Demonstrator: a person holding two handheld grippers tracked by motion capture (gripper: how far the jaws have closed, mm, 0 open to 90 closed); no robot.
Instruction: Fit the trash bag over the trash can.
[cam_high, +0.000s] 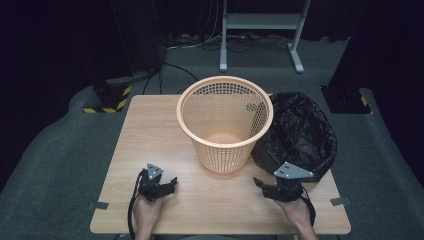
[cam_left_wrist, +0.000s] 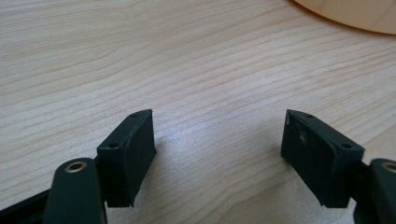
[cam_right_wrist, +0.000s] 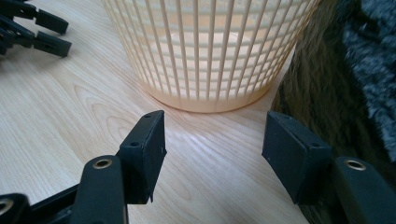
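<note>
Progress: nothing handled so far, judging by how things lie. Left gripper (cam_high: 172, 184) rests low over bare wood at the near left of the table (cam_high: 150, 125), jaws spread wide, nothing between them; its own view gives only wood grain ahead and a sliver of the basket's base at top right.

Centre: orange mesh wastebasket (cam_high: 225, 122) stands upright, apparently empty, no liner in it.

Right: black bin bag (cam_high: 300, 132) lies crumpled and touching the basket's right side, its mouth gaping upward. Right gripper (cam_high: 260, 183) sits just in front of the bag, jaws well apart, gripping nothing; its view looks at the basket's foot with the bag at the right.

Likely job is lining the basket with the bag; all of it remains — grasping, opening, fitting over the rim.

Writing: none readable on basket, bag or grippers.
</note>
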